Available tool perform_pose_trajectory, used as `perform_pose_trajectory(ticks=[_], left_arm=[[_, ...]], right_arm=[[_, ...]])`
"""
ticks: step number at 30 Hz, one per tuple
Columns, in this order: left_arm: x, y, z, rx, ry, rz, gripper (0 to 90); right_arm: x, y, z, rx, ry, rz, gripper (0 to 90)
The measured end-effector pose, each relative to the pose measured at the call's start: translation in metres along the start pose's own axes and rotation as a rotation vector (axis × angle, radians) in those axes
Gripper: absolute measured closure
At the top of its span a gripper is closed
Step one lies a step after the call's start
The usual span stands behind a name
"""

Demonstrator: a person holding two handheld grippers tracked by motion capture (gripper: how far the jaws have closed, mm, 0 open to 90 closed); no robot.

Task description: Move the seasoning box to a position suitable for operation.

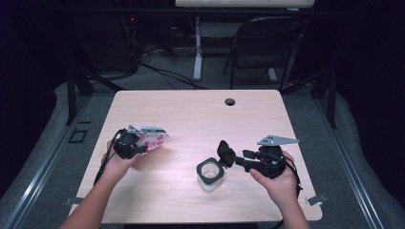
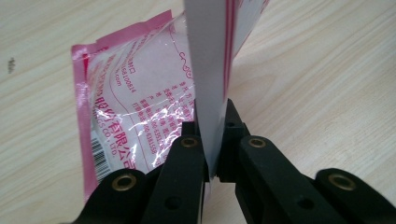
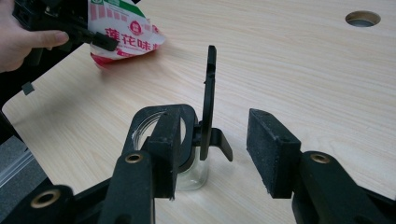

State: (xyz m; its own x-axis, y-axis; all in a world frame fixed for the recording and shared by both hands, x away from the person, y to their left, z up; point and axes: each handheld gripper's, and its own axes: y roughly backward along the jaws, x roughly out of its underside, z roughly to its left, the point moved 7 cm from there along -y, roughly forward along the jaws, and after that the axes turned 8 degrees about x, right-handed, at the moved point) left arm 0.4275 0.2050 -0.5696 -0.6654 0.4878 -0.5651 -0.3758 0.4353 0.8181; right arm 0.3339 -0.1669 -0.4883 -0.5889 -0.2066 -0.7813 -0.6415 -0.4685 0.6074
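Observation:
A pink and white printed packet [image 1: 155, 138] [image 2: 140, 93] hangs just above the table at the left. My left gripper [image 1: 142, 147] [image 2: 212, 135] is shut on the packet's edge. A small glass jar [image 1: 210, 174] [image 3: 191, 175] with a black rim stands near the front middle. Its black hinged lid [image 1: 224, 151] [image 3: 211, 93] is flipped up and upright. My right gripper [image 1: 235, 160] [image 3: 217, 130] is open, with the lid standing between its jaws, close to the left one. In the right gripper view the packet [image 3: 126, 32] and the left gripper [image 3: 99, 41] show at far left.
The wooden table [image 1: 191, 114] has a round cable hole [image 1: 230, 101] [image 3: 363, 18] at the back middle. Beyond the table stand a dark chair [image 1: 267, 43] and a white desk leg [image 1: 197, 47], with cables on the floor.

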Motion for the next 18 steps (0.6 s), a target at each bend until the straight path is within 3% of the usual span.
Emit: perform_pose_trajectory(ticks=[9, 11, 16, 18], left_arm=[[-0.009, 0.027, 0.012, -0.041, -0.011, -0.033, 90.0], [-0.016, 0.040, 0.017, -0.059, -0.008, -0.059, 90.0], [-0.027, 0.060, 0.018, -0.047, 0.005, -0.098, 90.0], [-0.032, 0.069, 0.013, -0.047, -0.015, -0.097, 90.0]], right_arm=[[0.000, 0.000, 0.002, 0.001, 0.008, 0.002, 55.1], [-0.001, 0.001, 0.001, 0.001, 0.012, -0.001, 55.0], [-0.001, 0.003, 0.000, 0.004, 0.005, -0.011, 55.0], [-0.002, 0.004, 0.000, 0.004, 0.004, -0.015, 55.0]])
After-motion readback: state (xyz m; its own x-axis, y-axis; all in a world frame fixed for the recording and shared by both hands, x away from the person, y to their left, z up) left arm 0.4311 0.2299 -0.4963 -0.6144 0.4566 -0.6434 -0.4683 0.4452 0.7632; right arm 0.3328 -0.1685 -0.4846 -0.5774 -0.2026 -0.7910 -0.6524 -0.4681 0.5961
